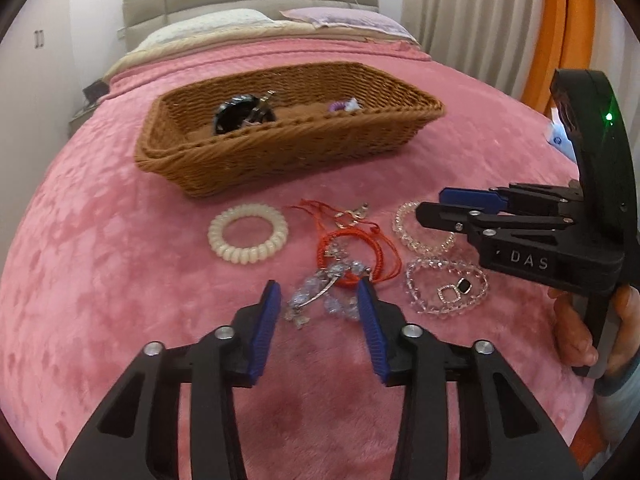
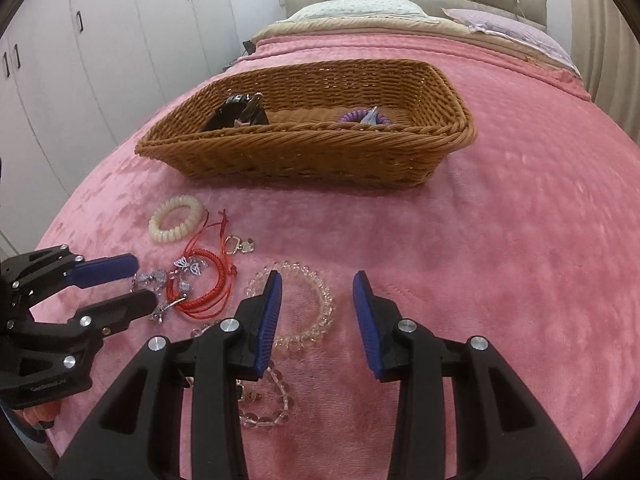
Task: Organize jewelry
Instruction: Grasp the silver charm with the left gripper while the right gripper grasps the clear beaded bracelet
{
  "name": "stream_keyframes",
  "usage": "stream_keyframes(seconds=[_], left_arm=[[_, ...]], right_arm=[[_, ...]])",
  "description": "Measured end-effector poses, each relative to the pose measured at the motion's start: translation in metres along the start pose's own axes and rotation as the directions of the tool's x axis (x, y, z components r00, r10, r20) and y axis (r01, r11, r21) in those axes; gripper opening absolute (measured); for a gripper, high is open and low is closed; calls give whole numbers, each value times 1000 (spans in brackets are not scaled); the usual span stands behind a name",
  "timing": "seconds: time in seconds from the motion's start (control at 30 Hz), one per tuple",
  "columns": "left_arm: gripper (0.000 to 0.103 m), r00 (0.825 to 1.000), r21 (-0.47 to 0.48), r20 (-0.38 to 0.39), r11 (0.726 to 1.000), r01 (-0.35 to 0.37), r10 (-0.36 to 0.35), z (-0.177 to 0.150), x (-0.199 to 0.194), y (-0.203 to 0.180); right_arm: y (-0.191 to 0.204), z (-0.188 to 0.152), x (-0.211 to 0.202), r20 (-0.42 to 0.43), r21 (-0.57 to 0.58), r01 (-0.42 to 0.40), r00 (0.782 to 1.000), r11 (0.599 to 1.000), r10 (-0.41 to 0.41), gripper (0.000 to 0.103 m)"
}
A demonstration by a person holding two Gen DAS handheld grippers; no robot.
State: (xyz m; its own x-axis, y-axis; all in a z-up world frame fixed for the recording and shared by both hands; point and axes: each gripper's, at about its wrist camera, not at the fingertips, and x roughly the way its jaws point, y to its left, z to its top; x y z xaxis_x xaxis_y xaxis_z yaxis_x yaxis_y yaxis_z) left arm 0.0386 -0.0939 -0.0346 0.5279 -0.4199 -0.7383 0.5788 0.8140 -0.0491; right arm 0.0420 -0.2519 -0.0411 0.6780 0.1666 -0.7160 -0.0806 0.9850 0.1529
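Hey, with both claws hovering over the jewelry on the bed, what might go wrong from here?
1. The left claw is open around the blue crystal bracelet, which overlaps the red cord bracelets; lifting one may drag the others.
2. The right claw has one finger over the clear bead bracelet; closing could push it into the pink blanket rather than grip it.
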Motion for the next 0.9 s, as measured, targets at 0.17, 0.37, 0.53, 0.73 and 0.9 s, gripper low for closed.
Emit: stream_keyframes(seconds=[0.17, 0.37, 0.53, 0.73, 0.9], left_arm=[[14, 1000, 5, 0, 1000, -13, 13, -1, 3, -2], [8, 999, -43, 38, 999, 7, -5, -3, -2, 6], [8, 995, -63, 101, 998, 31, -24, -5, -13, 9], [8, 989, -100, 143, 993, 60, -46, -6, -20, 17], [8, 980, -131, 190, 988, 82, -56, -7, -31, 23]], right_arm=[[7, 0, 8, -30, -35, 23, 999, 999, -24, 34], [11, 0, 8, -23, -47, 74, 997, 996, -75, 18], [15, 0, 11, -33, -65, 73, 997, 995, -75, 16], [15, 0, 13, -50, -81, 57, 997, 995, -61, 17], [15, 0, 8, -24, -71, 58, 998, 996, -60, 9]])
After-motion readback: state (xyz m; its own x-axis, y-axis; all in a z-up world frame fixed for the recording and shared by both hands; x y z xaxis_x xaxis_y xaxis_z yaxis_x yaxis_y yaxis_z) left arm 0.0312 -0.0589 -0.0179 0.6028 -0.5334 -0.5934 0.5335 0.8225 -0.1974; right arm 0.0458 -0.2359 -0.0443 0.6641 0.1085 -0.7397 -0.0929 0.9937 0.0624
